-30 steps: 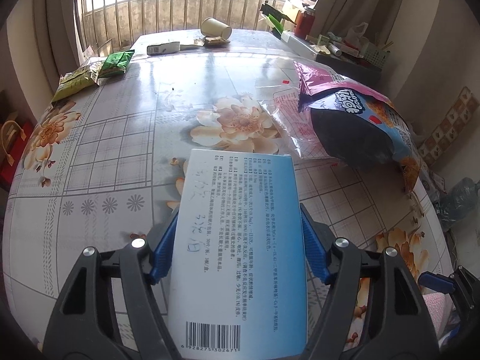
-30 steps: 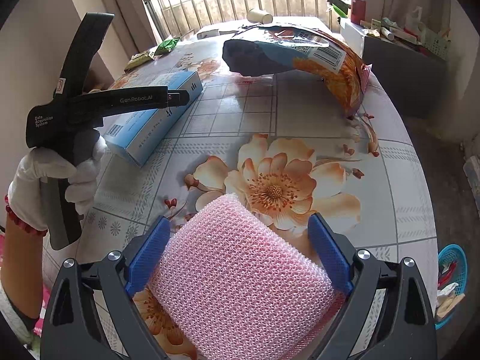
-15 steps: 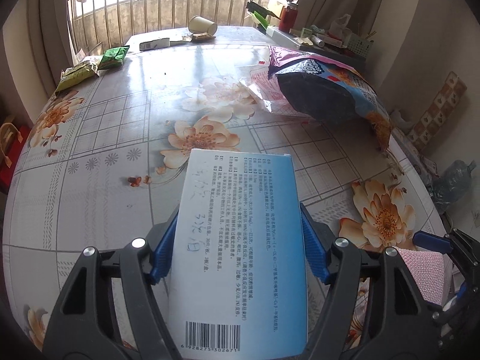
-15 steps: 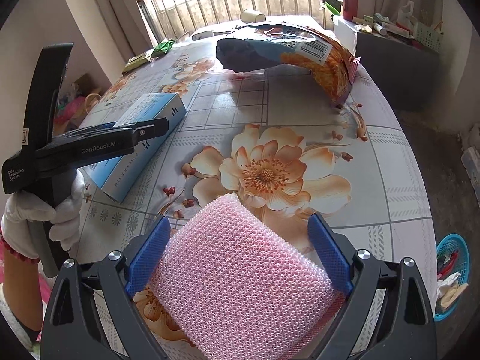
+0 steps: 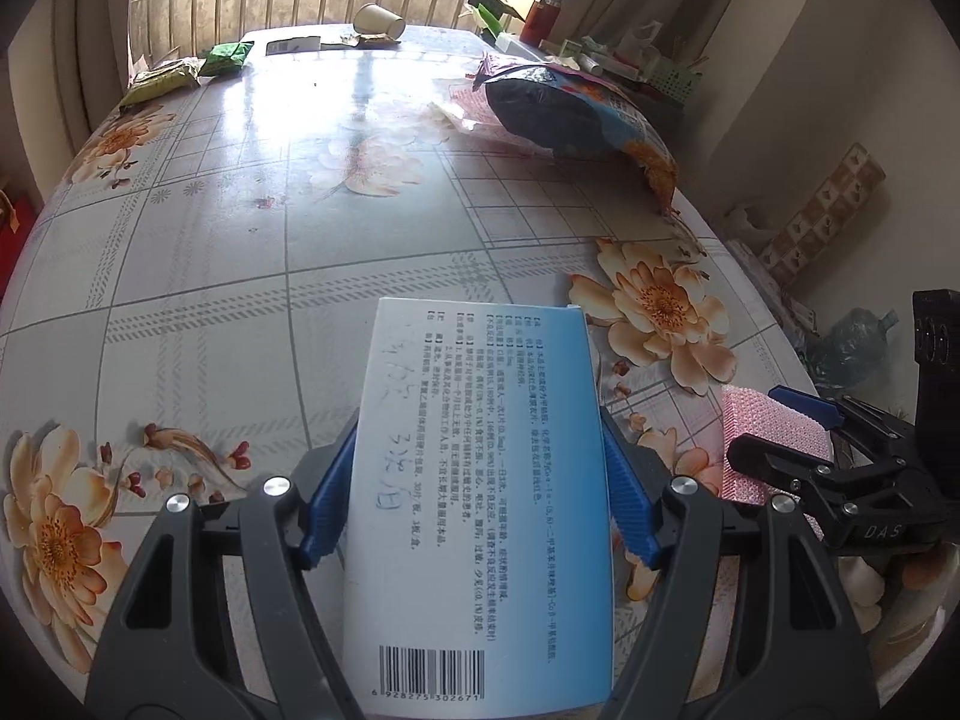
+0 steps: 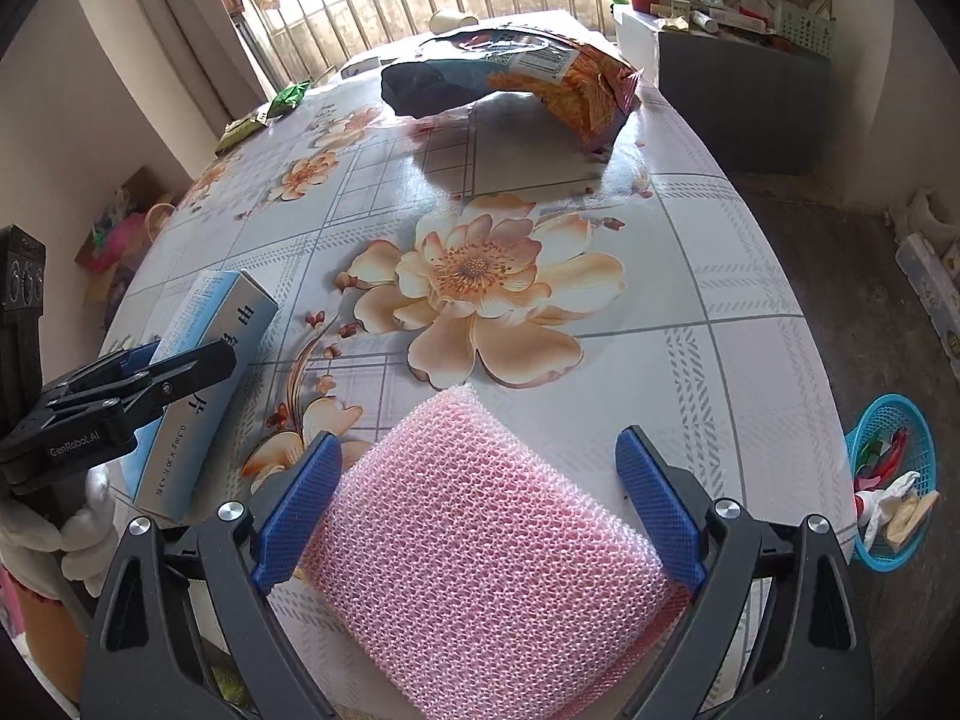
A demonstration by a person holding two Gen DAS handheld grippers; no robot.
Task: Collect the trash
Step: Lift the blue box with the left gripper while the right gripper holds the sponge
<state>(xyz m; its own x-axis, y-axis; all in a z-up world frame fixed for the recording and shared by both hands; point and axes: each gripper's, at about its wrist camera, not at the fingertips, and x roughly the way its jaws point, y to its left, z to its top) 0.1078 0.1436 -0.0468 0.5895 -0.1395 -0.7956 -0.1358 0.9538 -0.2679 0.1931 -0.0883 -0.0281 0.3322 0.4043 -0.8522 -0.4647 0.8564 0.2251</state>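
The left gripper (image 5: 480, 480) has its blue pads pressed against both long sides of a light blue medicine box (image 5: 480, 504), jaws spread wide to take the box's full width; the box sticks out ahead of the fingers, barcode end nearest the handle, held above the flowered table (image 5: 252, 276). Just to its right, the right gripper (image 6: 477, 504) carries a pink mesh scrubbing pad (image 6: 486, 546). The pad fills the gap between the blue pads and bulges out ahead of them, its corners wedged against both, so it is clamped there and lifted off the tablecloth.

Well ahead of both claws, a big dark snack bag (image 6: 510, 78) lies puffed up on the table. Farther off, ahead and to the left, lie green wrappers (image 5: 192, 63), with a tipped paper cup (image 5: 378, 21) beyond. On the floor to the right of the right gripper stands a small blue basket (image 6: 888, 474) with scraps already in it.
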